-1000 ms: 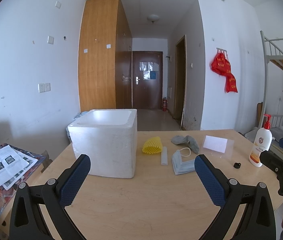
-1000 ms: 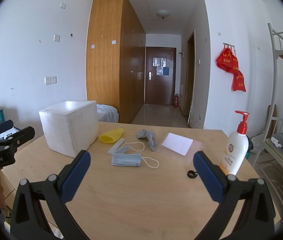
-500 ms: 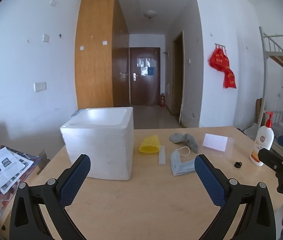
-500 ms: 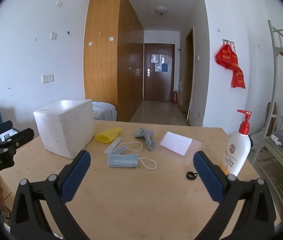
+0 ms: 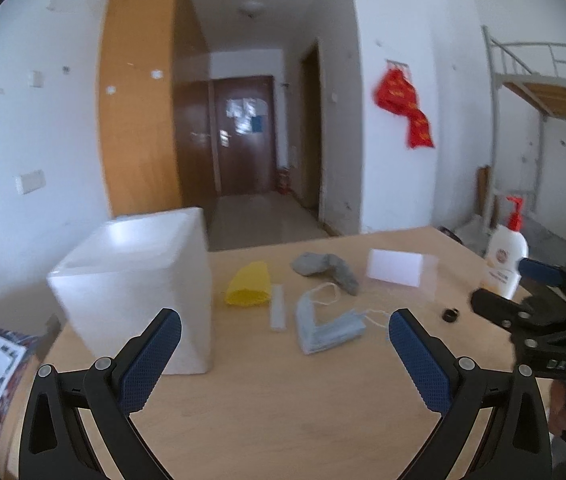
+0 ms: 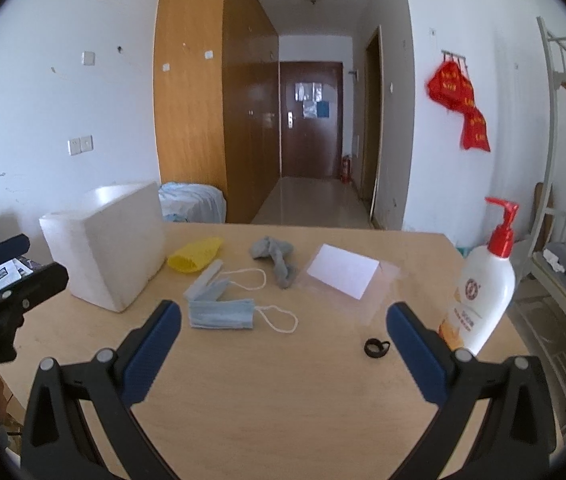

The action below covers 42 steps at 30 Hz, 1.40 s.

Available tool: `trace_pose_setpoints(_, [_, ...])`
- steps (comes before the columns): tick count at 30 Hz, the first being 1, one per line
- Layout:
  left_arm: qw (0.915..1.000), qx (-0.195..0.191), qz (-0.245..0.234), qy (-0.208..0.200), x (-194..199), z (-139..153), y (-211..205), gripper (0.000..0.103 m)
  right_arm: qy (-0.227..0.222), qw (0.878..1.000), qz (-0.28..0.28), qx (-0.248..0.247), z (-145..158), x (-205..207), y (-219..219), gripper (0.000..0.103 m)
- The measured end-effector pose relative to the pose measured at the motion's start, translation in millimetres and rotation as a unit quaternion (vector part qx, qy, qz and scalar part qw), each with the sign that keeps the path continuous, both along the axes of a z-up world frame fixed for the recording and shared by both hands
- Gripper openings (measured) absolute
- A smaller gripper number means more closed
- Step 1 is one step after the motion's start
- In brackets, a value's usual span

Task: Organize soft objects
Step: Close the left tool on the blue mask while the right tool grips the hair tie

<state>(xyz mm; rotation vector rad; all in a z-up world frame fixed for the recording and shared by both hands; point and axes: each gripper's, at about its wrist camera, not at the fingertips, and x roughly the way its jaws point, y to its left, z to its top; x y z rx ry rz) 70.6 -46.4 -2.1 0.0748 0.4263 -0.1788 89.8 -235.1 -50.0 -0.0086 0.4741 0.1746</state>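
both tongs (image 5: 285,330) (image 6: 284,324) spread wide, level above table (image 6: 283,400)

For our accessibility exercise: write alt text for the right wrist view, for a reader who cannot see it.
The open right gripper hovers empty over a wooden table; ahead lie two blue face masks, a grey sock and a yellow foam net. A white foam box stands on the left, a lotion pump bottle on the right.

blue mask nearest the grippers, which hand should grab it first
Right, probably. The blue mask lies just ahead of the open right gripper, while the left gripper, also open, sits closer to the foam box.
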Motion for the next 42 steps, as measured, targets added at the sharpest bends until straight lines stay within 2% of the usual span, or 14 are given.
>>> trace_pose_setpoints(10, [0.9963,0.013,-0.052,0.067,56.4,-20.6,-29.5,0.103,0.047,0.999,-0.004,-0.003,-19.6,35.4,-16.8,0.103])
trace_pose_setpoints(24, [0.9891,0.022,-0.075,0.125,115.2,-50.1,-50.6,0.103,0.093,0.996,-0.013,-0.011,-41.6,75.9,-31.7,0.103])
trace_pose_setpoints(30, [0.9842,0.016,-0.084,0.155,140.7,-68.9,-55.6,0.103,0.131,0.991,-0.015,-0.008,-58.3,93.3,-36.6,0.103])
trace_pose_setpoints(37, [0.9740,0.003,-0.111,0.198,166.1,-92.0,-58.6,0.103,0.165,0.986,-0.024,-0.003,-70.7,106.0,-41.2,0.103])
trace_pose_setpoints(42, [0.9716,0.017,-0.118,0.205,172.6,-101.2,-63.8,0.102,0.169,0.985,-0.026,0.000,-73.0,107.4,-45.0,0.103])
